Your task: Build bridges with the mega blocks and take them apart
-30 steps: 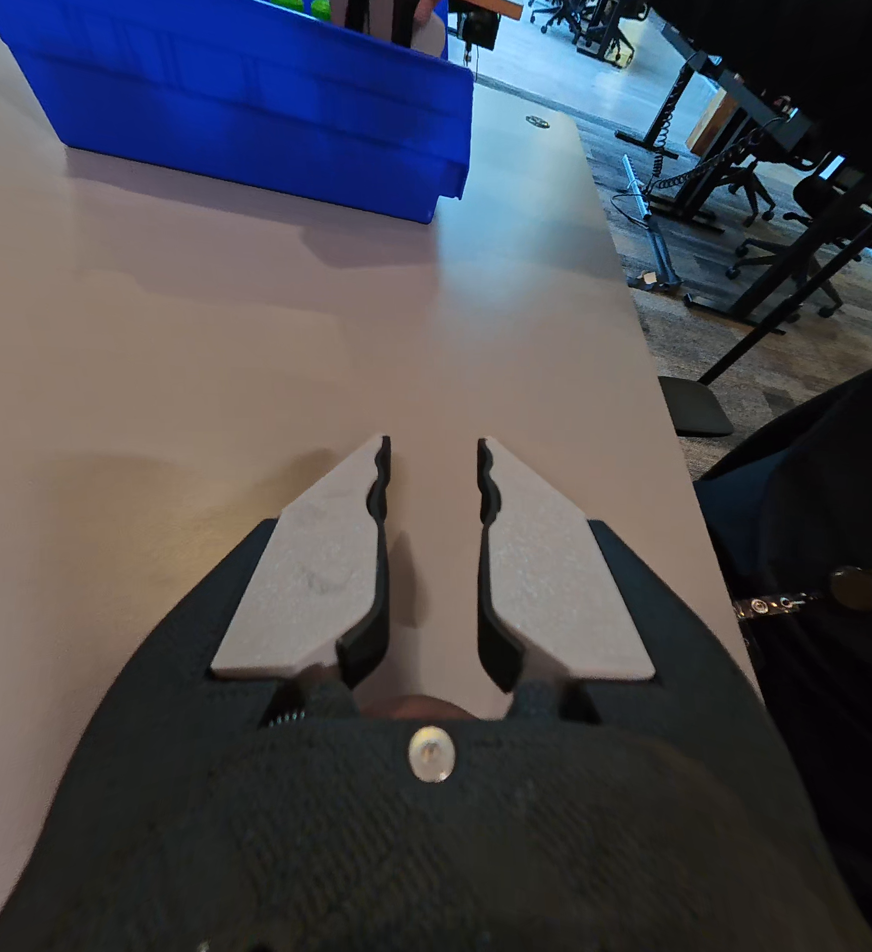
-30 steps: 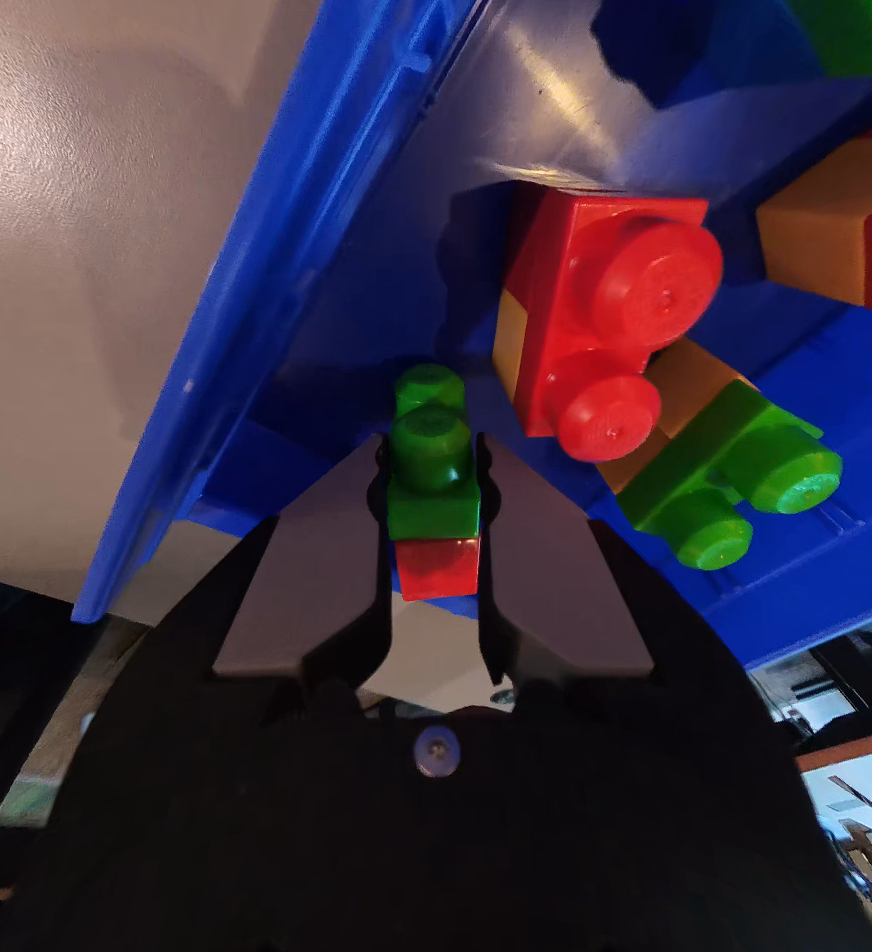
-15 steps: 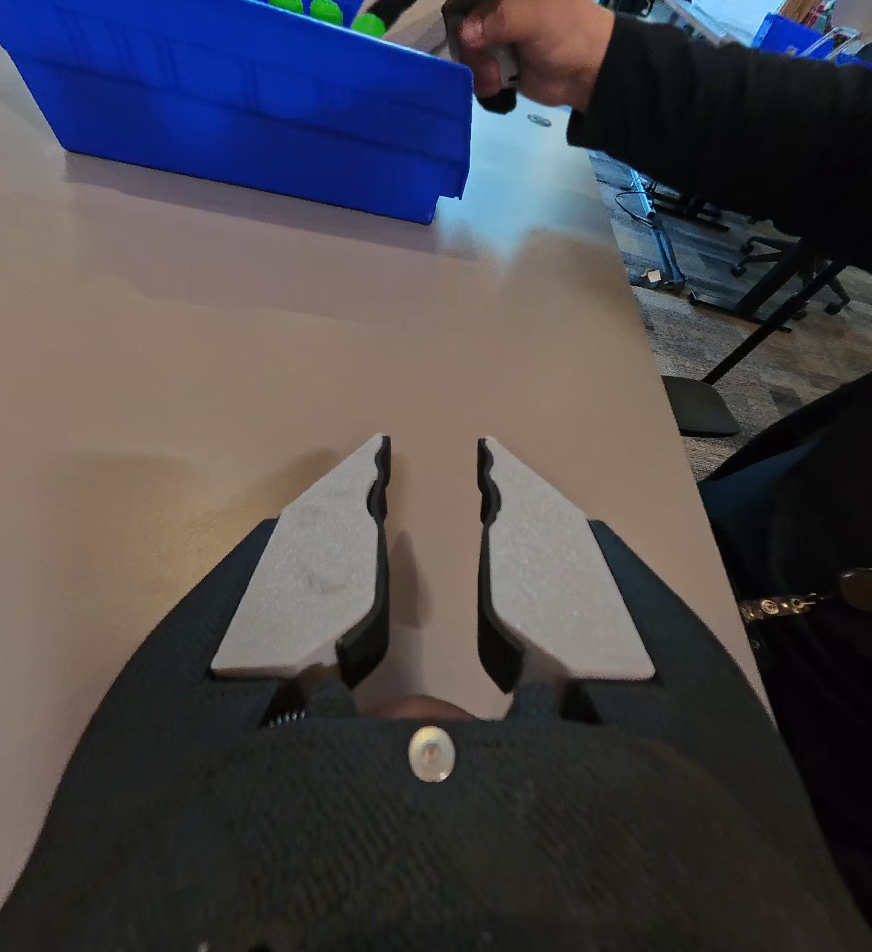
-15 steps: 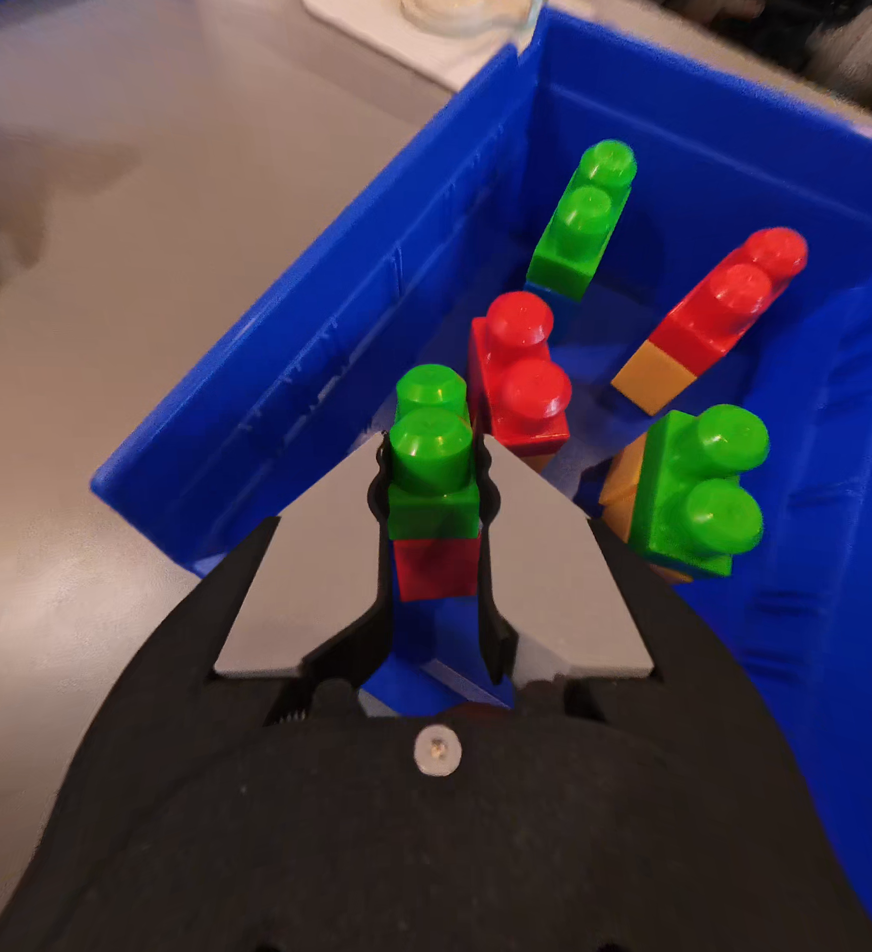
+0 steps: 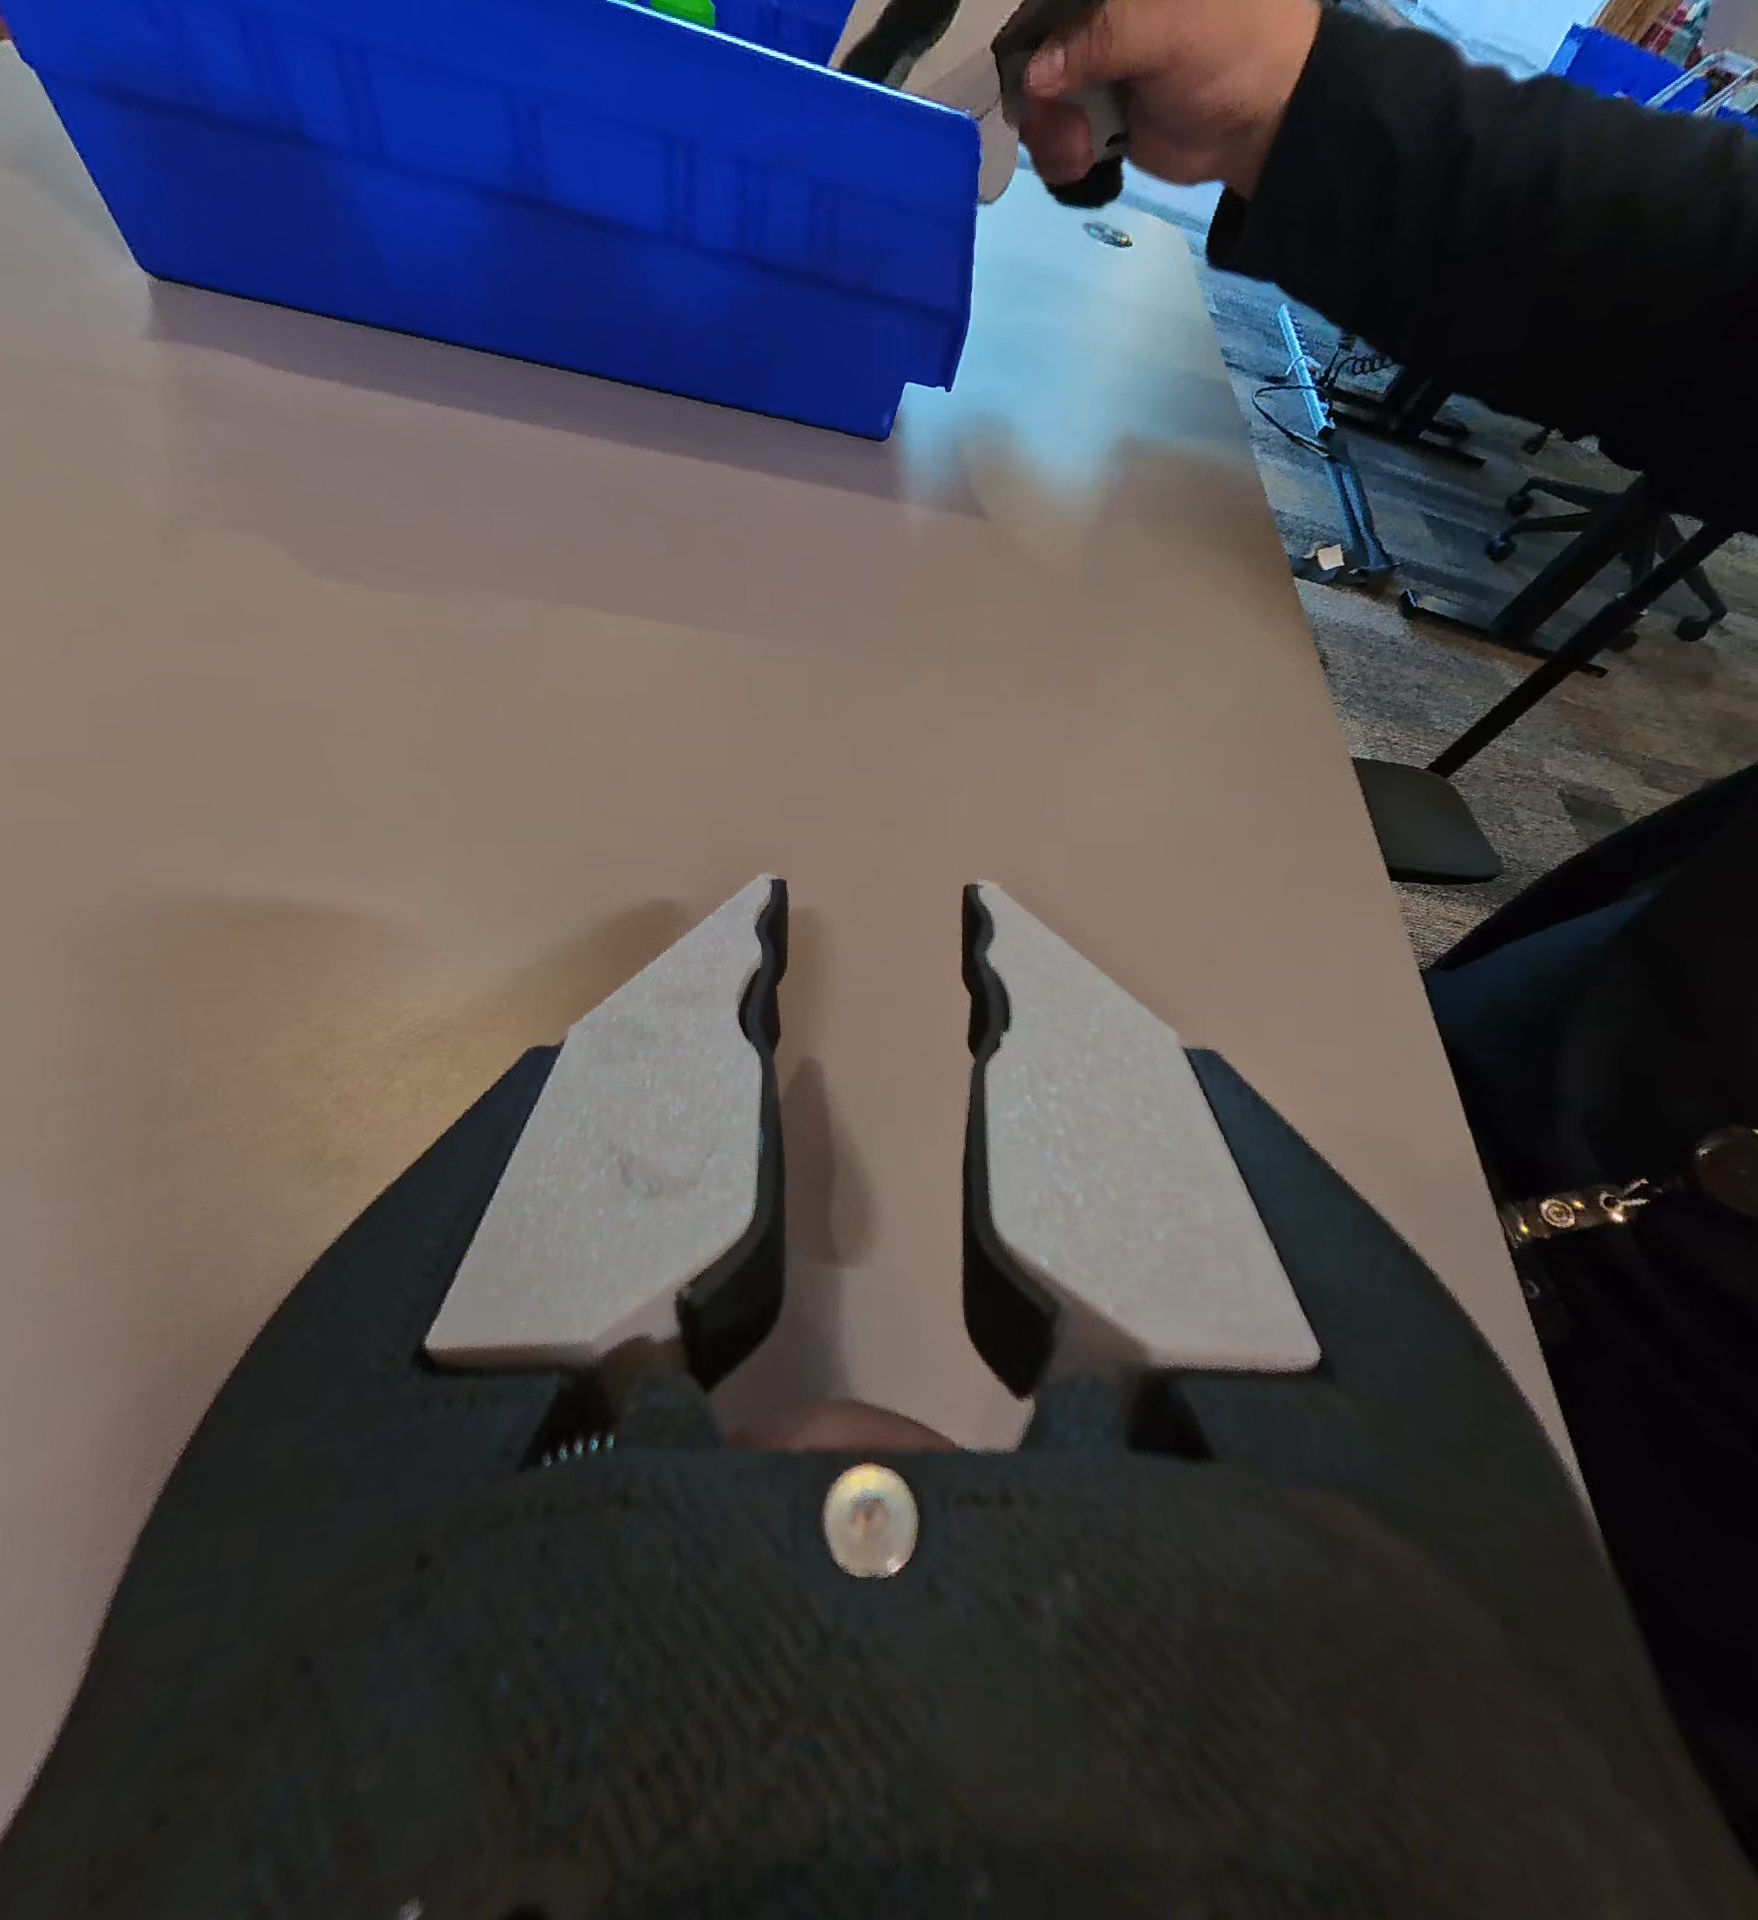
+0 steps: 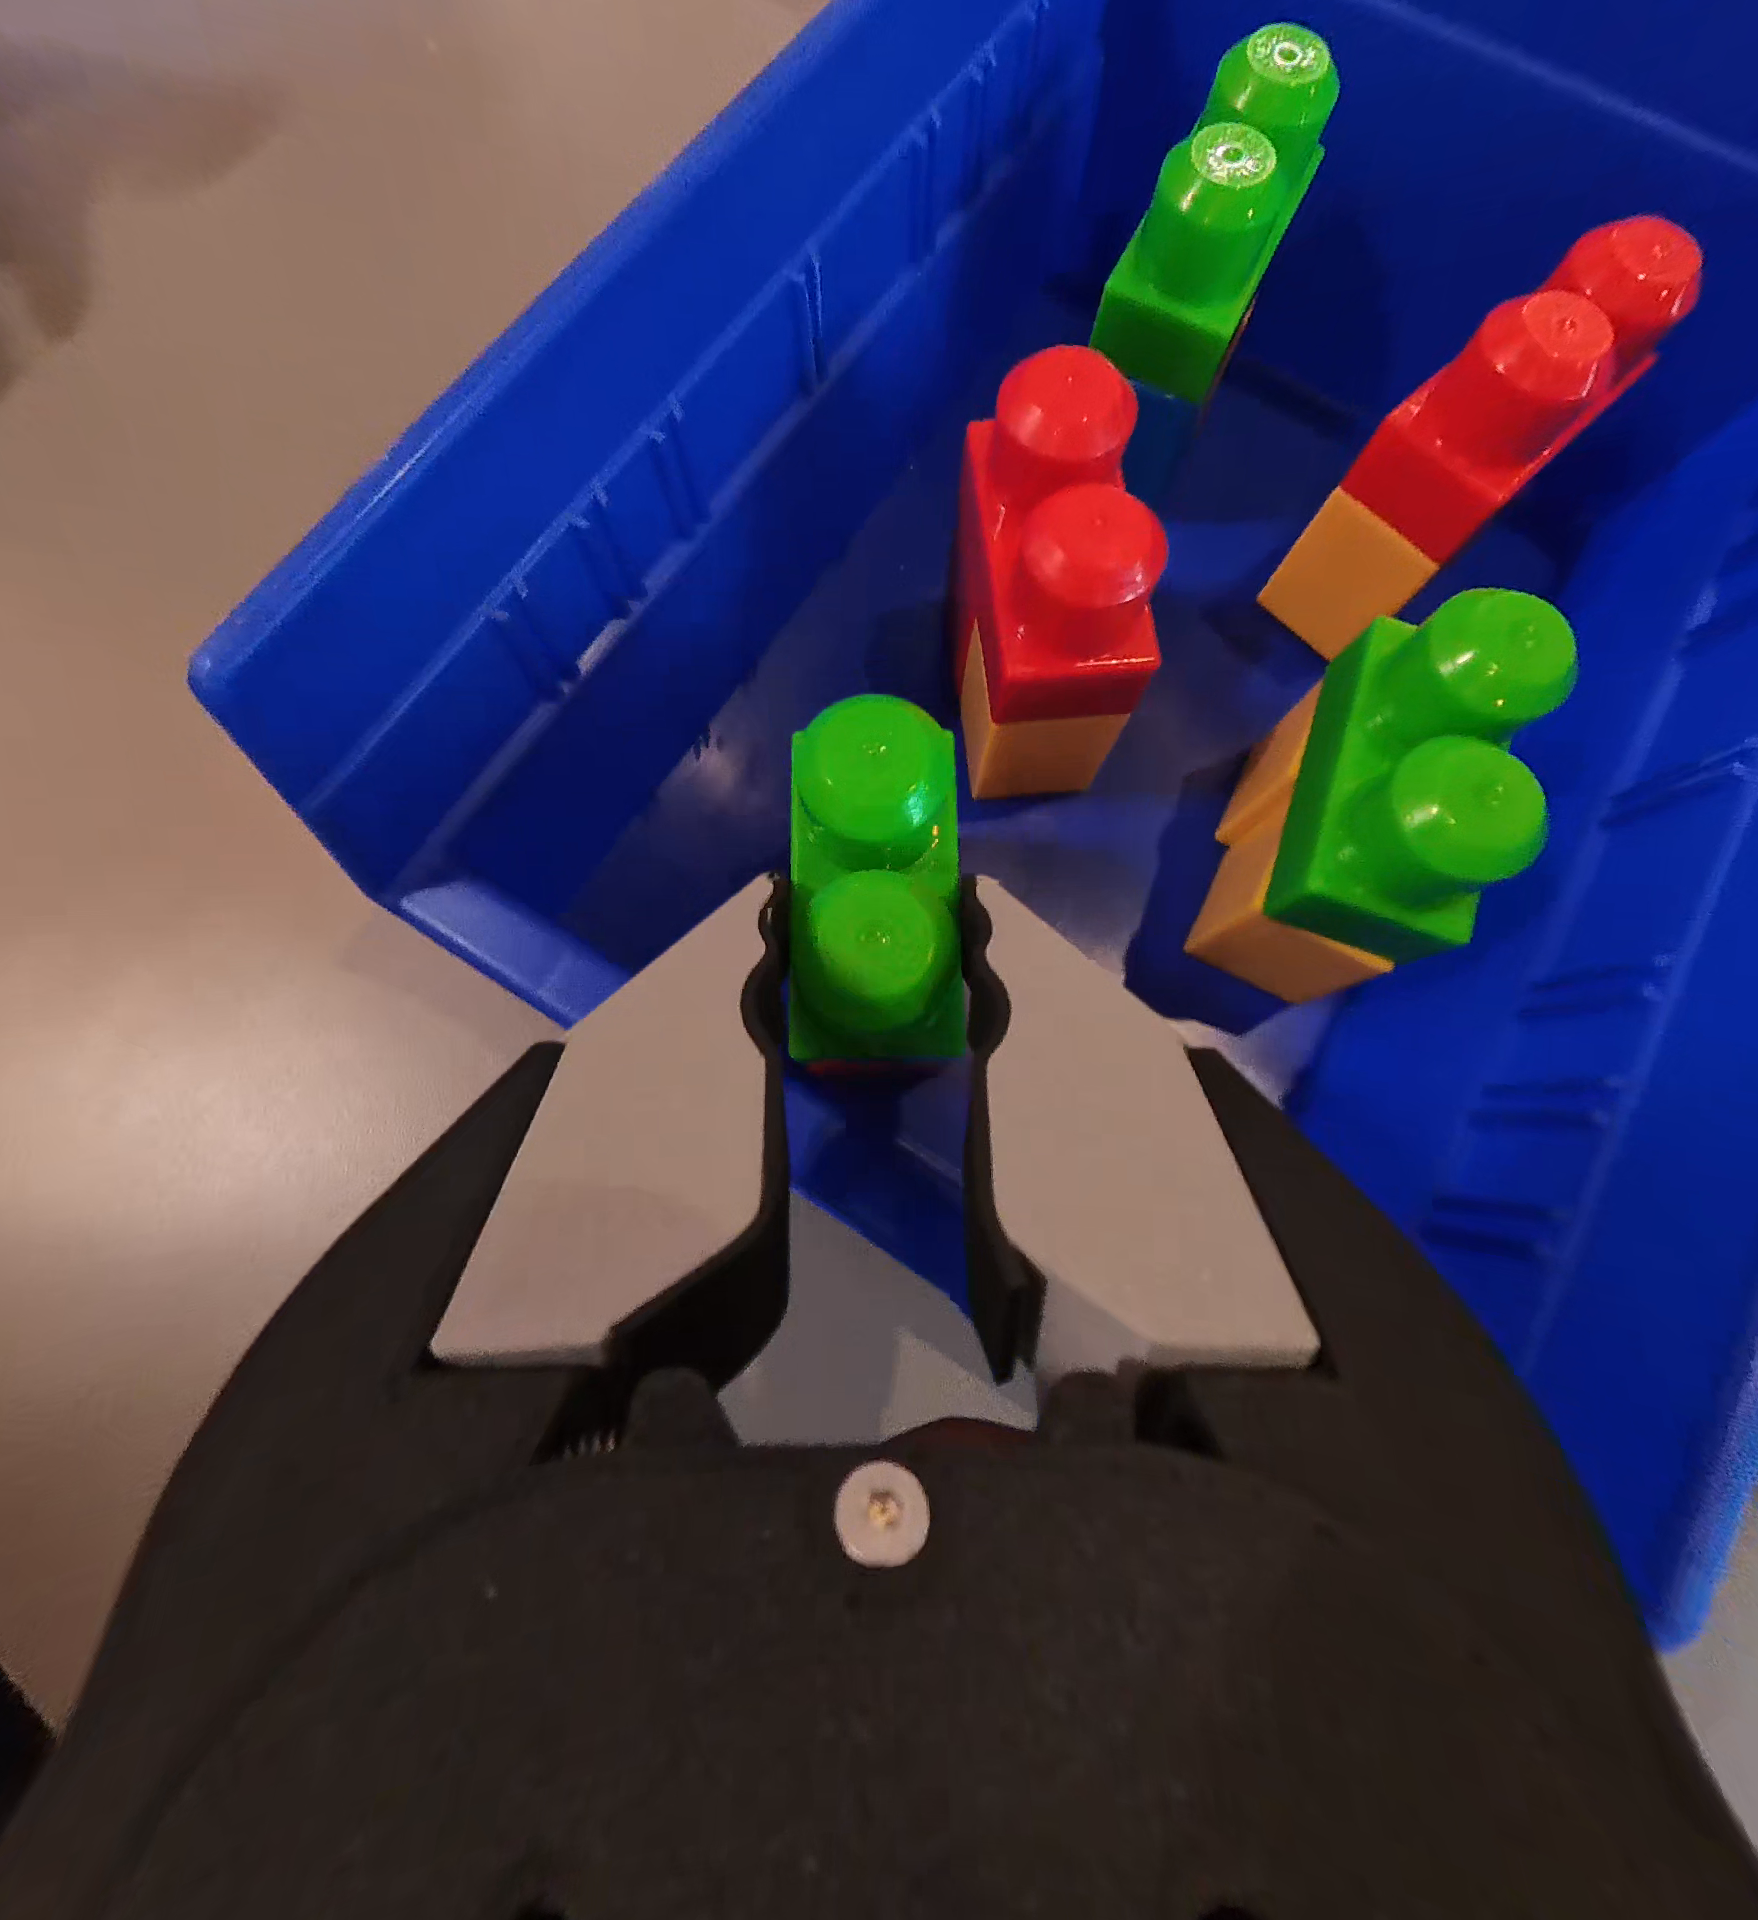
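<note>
There is one blue plastic bin (image 6: pixel 563 582) on one beige table (image 5: pixel 439 727). Inside the bin I count five small stacks of plastic mega blocks. Three have a green two-stud block on top (image 6: pixel 875 883) (image 6: pixel 1207 218) (image 6: pixel 1415 769), and two have a red two-stud block on top (image 6: pixel 1062 540) (image 6: pixel 1509 395). Three of the stacks show an orange block below (image 6: pixel 1036 753) (image 6: pixel 1348 582) (image 6: pixel 1270 945). Under the other two green blocks the lower pieces are hard to see, perhaps one red and one blue.

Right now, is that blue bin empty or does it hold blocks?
Not empty. The blue bin holds four stacks of blocks standing upright inside, besides the green block gripped over it.
</note>
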### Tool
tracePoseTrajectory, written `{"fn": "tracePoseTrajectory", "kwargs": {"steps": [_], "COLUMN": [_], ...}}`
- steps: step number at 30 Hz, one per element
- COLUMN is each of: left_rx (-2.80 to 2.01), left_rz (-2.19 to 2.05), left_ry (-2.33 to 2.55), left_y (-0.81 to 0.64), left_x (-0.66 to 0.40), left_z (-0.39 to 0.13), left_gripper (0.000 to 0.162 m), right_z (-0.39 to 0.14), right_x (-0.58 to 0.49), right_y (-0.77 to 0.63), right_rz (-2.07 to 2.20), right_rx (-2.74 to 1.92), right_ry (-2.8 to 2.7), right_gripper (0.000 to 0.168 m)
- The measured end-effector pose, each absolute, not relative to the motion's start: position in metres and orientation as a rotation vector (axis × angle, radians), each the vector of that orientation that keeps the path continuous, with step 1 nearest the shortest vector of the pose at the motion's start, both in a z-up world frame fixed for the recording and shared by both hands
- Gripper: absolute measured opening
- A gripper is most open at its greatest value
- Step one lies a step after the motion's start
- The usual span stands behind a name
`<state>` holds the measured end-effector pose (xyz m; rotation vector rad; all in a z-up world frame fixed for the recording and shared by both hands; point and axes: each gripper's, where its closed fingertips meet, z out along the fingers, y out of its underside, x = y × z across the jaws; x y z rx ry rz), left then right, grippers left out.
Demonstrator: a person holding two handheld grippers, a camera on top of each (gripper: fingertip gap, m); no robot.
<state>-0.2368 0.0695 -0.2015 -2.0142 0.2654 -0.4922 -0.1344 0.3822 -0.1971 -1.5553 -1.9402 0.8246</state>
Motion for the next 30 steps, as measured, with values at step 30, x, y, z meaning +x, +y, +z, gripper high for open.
{"fn": "tracePoseTrajectory", "kwargs": {"steps": [30], "left_rx": [-2.033], "left_rz": [-0.502], "left_ry": [0.274], "left_y": [0.069], "left_x": [-0.233], "left_z": [-0.205], "left_gripper": [0.031], "right_z": [-0.213], "right_x": [-0.144], "right_y": [0.38], "right_rz": [0.164], "right_rx": [-1.496], "right_ry": [-2.549], "right_gripper": [0.032]}}
